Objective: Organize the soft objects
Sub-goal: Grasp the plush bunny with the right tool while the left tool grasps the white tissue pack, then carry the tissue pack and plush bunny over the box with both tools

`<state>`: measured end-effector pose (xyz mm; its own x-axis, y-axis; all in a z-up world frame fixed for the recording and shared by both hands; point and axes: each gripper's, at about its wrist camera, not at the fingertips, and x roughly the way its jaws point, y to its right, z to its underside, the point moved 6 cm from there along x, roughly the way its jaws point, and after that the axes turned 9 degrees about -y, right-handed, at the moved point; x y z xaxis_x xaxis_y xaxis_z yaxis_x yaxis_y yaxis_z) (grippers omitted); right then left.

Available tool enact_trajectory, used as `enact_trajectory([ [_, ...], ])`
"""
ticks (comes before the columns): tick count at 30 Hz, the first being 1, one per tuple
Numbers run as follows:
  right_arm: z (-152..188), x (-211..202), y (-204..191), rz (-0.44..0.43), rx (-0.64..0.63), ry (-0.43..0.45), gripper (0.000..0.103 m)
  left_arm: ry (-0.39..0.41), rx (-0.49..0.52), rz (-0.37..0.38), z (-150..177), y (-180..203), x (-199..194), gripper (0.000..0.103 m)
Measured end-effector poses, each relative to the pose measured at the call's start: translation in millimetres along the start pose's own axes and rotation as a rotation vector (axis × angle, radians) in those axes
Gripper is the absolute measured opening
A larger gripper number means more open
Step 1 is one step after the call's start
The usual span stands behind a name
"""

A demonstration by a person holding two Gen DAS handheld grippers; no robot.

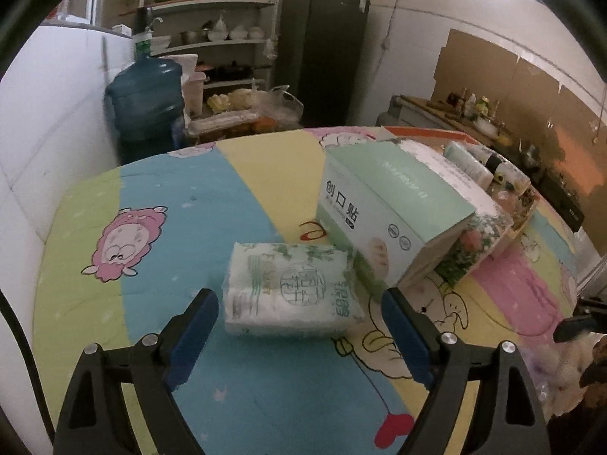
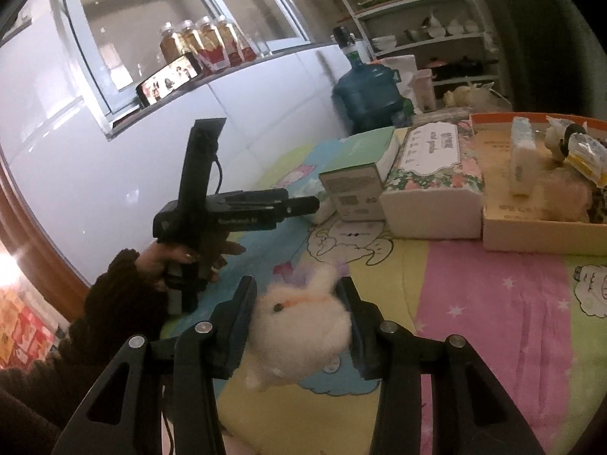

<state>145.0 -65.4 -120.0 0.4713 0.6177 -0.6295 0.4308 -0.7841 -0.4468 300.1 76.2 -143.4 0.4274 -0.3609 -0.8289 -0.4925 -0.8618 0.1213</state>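
Note:
A soft tissue pack (image 1: 290,290) in green-printed white wrap lies on the colourful tablecloth (image 1: 170,197). My left gripper (image 1: 299,320) is open, its blue pads either side of the pack's near edge, not touching. It also shows from the side in the right wrist view (image 2: 318,203). My right gripper (image 2: 297,316) is shut on a white plush toy (image 2: 299,326) and holds it just above the cloth. An orange-rimmed cardboard box (image 2: 538,229) at the right holds a small tissue pack (image 2: 521,159) and another plush (image 2: 565,189).
A mint-green plaster box (image 1: 383,208) stands behind the pack, beside a floral tissue box (image 2: 432,174). A blue water jug (image 1: 146,104), shelves (image 1: 212,38) and a dark fridge (image 1: 322,53) stand beyond the table. A white wall lies left.

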Motion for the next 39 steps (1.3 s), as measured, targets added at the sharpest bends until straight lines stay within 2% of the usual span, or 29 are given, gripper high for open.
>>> enact_trajectory([
  [11, -0.2, 9.8, 9.3, 0.032, 0.001, -0.030, 0.047, -0.078, -0.011, -0.051, -2.4, -2.4, 23.6, 0.088],
  [13, -3.5, 2.5, 10.9, 0.054, -0.029, -0.007, 0.066, -0.076, -0.013, -0.066, -1.8, -2.6, 23.2, 0.083],
  [14, -5.2, -2.3, 11.5, 0.060, -0.044, 0.002, 0.068, -0.075, -0.015, -0.072, -1.7, -3.4, 22.2, 0.080],
  [17, -7.1, -13.3, 15.4, 0.053, -0.069, 0.010, 0.068, -0.062, -0.034, -0.062, -0.2, -5.2, 18.4, 0.075],
  [24, 4.5, -6.1, 27.1, 0.030, -0.060, -0.074, 0.072, -0.013, -0.055, -0.056, 7.2, 0.4, 2.4, 0.073],
  [25, 6.6, -3.8, 28.3, 0.018, -0.048, -0.085, 0.075, 0.001, -0.059, -0.053, 9.0, 2.6, -2.6, 0.073],
  [29, 16.8, 4.0, 24.8, -0.044, -0.034, -0.131, 0.075, 0.057, -0.095, -0.085, 20.7, 10.4, -25.2, 0.073],
  [31, 20.2, 8.8, 18.5, -0.009, -0.072, -0.155, 0.076, 0.083, -0.119, -0.113, 26.1, 12.3, -35.4, 0.073],
  [35, 30.8, 21.3, 10.9, 0.119, -0.157, -0.208, 0.076, 0.138, -0.180, -0.135, 39.3, 20.5, -57.6, 0.074],
  [39, 42.2, 28.7, 1.7, 0.190, -0.215, -0.236, 0.076, 0.178, -0.216, -0.191, 47.4, 25.5, -72.6, 0.074],
])
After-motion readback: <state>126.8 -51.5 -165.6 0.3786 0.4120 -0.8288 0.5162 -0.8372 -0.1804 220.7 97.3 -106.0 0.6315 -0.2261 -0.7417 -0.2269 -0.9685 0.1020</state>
